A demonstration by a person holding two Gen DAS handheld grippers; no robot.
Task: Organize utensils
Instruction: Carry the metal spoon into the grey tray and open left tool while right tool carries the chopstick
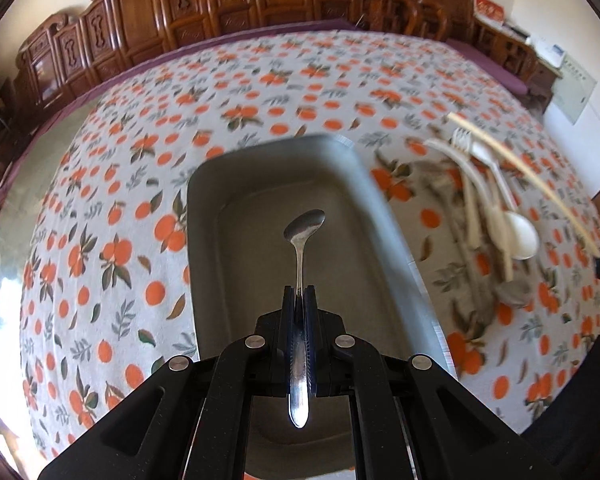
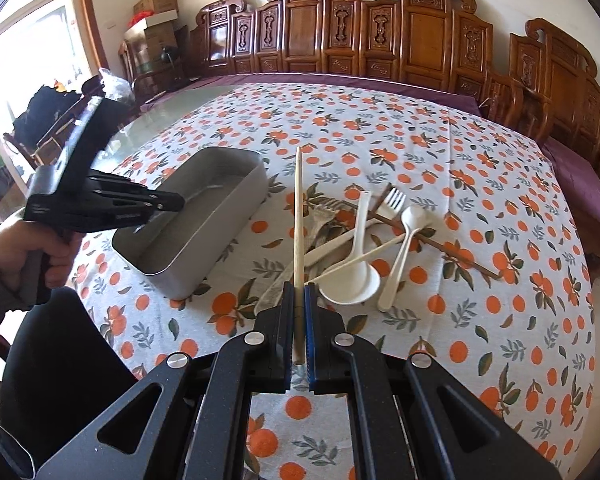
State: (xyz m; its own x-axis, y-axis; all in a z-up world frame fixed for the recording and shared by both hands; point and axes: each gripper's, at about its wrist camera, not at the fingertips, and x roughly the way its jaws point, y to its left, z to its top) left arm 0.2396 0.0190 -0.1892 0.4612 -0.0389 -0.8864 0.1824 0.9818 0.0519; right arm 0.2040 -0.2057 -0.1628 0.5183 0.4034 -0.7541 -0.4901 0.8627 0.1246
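Here, a big table with an orange-print cloth point(image 2: 380, 128) carries a grey metal tray point(image 2: 204, 240) near its left edge. Just right of the tray lies a pile of utensils point(image 2: 360, 236). The left gripper point(image 1: 299, 294) pinches a metal spoon point(image 1: 305, 226) above the tray. The right gripper point(image 2: 299, 292) pinches a light chopstick point(image 2: 298, 208) above the pile.

Both grippers are matte black, speckled linkages with triangular cut-outs and round silver pivot screws. The right gripper point(image 2: 299, 292) carries blue ribbed pads; the left gripper point(image 1: 299, 294) has darker blue ones. The person's hand point(image 2: 18, 258) emerges from a dark sleeve.
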